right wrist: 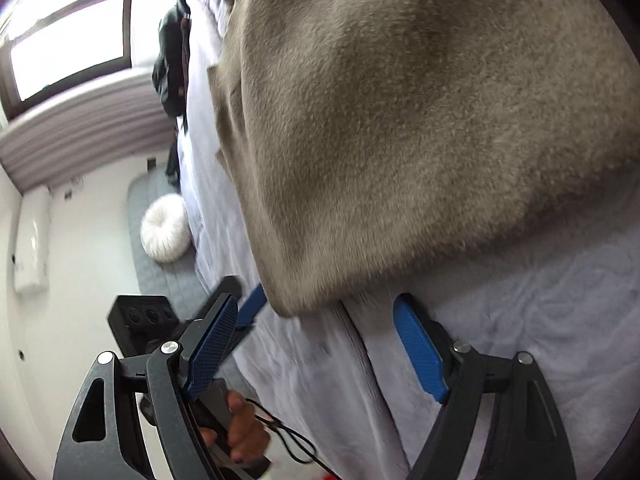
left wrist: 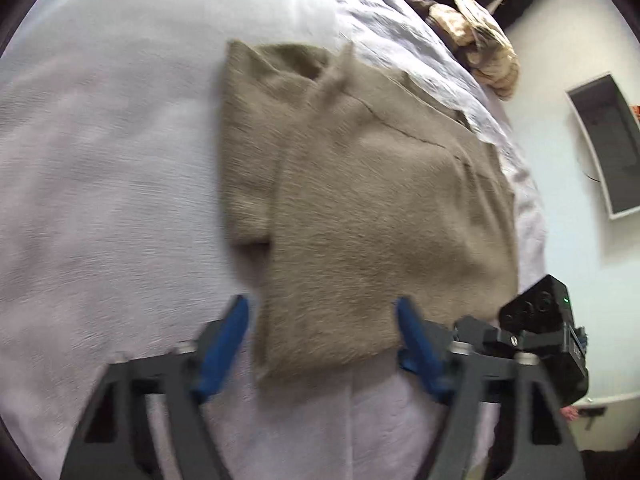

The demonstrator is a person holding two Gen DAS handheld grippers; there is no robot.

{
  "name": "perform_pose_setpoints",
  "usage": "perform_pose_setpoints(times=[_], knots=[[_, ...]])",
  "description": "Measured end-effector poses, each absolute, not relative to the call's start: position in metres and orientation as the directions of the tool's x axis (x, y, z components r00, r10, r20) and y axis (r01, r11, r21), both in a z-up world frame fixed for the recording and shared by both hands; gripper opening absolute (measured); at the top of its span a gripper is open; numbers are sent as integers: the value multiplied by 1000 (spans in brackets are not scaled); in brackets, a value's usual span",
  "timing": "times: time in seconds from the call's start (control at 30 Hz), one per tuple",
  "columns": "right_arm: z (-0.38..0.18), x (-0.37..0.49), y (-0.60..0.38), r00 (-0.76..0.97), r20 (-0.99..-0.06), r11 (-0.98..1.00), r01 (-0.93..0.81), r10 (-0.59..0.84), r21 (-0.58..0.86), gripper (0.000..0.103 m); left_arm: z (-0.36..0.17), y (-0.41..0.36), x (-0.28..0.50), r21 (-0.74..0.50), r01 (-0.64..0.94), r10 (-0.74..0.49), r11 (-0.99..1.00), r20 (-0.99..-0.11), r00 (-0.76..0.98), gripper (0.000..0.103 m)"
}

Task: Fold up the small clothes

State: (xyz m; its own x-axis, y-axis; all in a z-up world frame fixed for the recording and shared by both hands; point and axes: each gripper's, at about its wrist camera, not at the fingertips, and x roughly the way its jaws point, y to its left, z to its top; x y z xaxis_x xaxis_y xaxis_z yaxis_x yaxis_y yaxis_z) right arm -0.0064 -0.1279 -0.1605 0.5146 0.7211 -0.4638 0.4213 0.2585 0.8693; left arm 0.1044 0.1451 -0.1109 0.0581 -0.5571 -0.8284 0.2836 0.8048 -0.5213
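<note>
The left gripper [left wrist: 322,320] stands with its jaws spread wide and nothing between them; its blue, finely ribbed pads [left wrist: 408,328] sit either side of the near edge of a taupe garment [left wrist: 360,200], the right-hand pad overlapping the cloth's edge in view, though whether it touches I cannot tell. The right gripper [right wrist: 320,344] is likewise wide open and empty, its textured blue fingers [right wrist: 416,348] flanking the garment's [right wrist: 400,120] rounded near corner, just short of it.

The garment lies flat on the bed, already doubled over itself. From the left wrist view its long axis runs away from the gripper toward the far end of the bed, with a short sleeve or flap sticking out to the left and a diagonal seam across the upper part. The fabric is fuzzy, short-piled, like brushed knit or fleece, with soft rounded edges.

Under it is a pale lilac sheet [left wrist: 100,180], crinkled and matte. At the far end of the bed lies a heap of beige and dark clothes [left wrist: 472,28]. Down on the floor beside the bed sits a round white tufted cushion [right wrist: 166,228] on a grey quilted mat [right wrist: 160,272].
</note>
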Motion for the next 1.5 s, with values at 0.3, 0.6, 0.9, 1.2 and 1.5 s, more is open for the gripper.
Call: perform_pose_setpoints(times=[0.3,0.6,0.9,1.2,1.5], knots=[[-132,11,-118,522,-435,293,333,734,896,0,-91,166,90,-543,330,-592,772,-803,65,9],[-158,-2,-103,336,-532,396,396,777,828,5,-117,188,72,-482,262,-520,836,-848,100,10],[-112,33,-81,327,-602,529,290,728,797,76,-103,217,63,-294,134,-316,947,-926,208,10],[-159,42,-50,416,-456,268,435,787,860,76,-96,242,60,-232,68,-241,970,-919,312,103],[-146,45,-53,461,-478,325,374,748,869,8,-73,251,61,-172,39,-171,984,-881,441,103]])
